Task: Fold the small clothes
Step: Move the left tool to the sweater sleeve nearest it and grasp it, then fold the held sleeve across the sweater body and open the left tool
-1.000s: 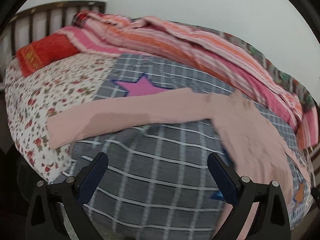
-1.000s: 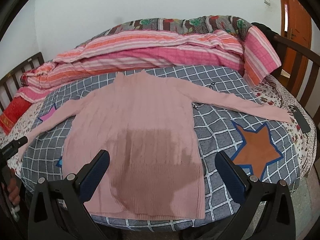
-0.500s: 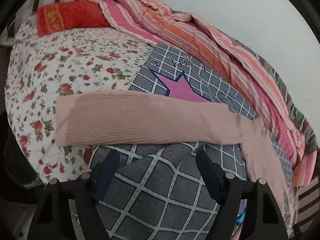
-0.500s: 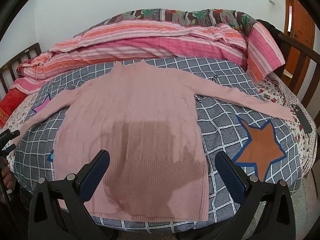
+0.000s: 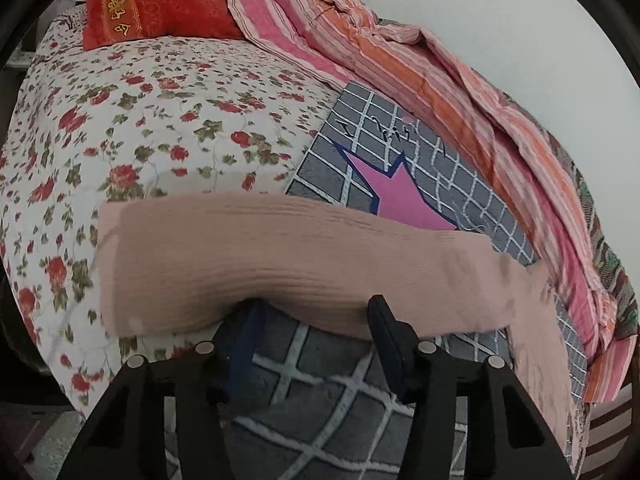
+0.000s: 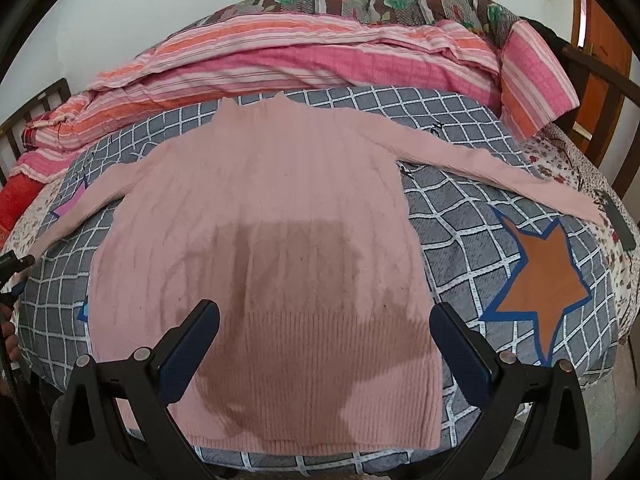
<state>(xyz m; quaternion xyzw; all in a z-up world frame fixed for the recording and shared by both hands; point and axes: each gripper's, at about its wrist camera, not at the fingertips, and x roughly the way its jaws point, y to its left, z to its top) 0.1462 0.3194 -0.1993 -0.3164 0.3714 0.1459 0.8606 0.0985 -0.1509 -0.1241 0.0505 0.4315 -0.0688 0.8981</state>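
A pink knit sweater [image 6: 272, 240] lies flat on the grey checked blanket [image 6: 460, 216], both sleeves spread out. Its left sleeve [image 5: 280, 264] fills the left wrist view, with the cuff end on the floral sheet. My left gripper [image 5: 316, 312] is open, its fingertips at the sleeve's near edge; the left fingertip is partly under the cloth. It also shows in the right wrist view [image 6: 12, 268] at the far left edge. My right gripper [image 6: 324, 320] is open and empty above the sweater's hem.
A striped pink and orange quilt [image 6: 320, 52] is bunched along the back of the bed. A red pillow [image 5: 160, 12] lies at the head. A dark phone [image 6: 618, 224] lies at the right edge near the right cuff. A wooden door [image 6: 600, 40] stands at right.
My left gripper has moved forward and down to the left sleeve and its jaws have narrowed. The right gripper has edged a little closer to the sweater.
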